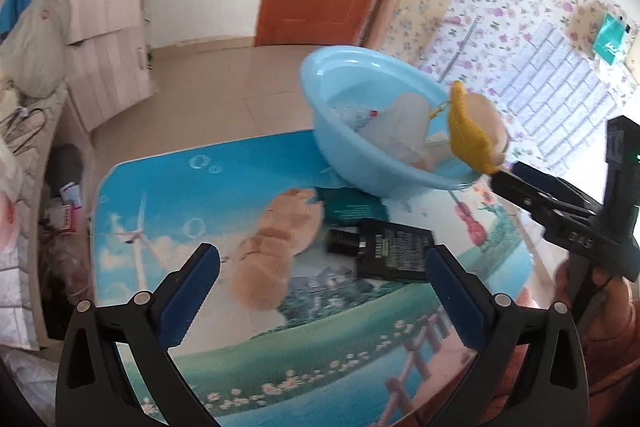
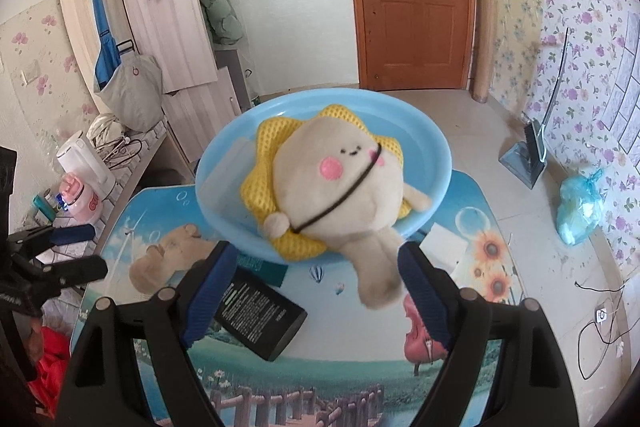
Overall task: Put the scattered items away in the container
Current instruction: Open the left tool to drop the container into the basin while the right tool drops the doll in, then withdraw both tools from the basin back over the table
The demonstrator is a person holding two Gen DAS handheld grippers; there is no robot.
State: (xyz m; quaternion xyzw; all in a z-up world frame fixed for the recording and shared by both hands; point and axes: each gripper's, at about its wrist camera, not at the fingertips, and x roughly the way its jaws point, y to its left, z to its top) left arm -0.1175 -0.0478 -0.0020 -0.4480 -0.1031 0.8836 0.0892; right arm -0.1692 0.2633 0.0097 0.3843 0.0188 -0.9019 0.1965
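My right tongs [image 2: 310, 277] are spread wide, the blue pads clear of everything. Just ahead of them the sun plush [image 2: 344, 179] lies across the near rim of the blue basin [image 2: 436, 147], its beige face up, yellow mesh rays under it, a thin dark cord across its body. Its head and rays sit over the basin; one leg hangs out over the rim toward me, between the pads but touching neither as far as I can tell. From the left camera the plush [image 1: 472, 131] shows side-on at the basin's [image 1: 320, 95] right edge, and the basin looks tilted there, though the fisheye may account for that. Inside the basin I see some pale, see-through packaging that I cannot identify.

My left tongs [image 1: 322, 281] are also spread and hold nothing, hovering above the desk [image 1: 328, 339], which has a bright landscape print. Still on the desk: a tan bear plush [image 1: 276, 247] lying flat, a black bottle [image 1: 388, 249] on its side just right of the bear, and a green packet [image 1: 352, 209] partly tucked under the basin's near edge. The bottle [image 2: 260, 311] lies near the right tongs' left pad, the bear [image 2: 168, 255] further left.
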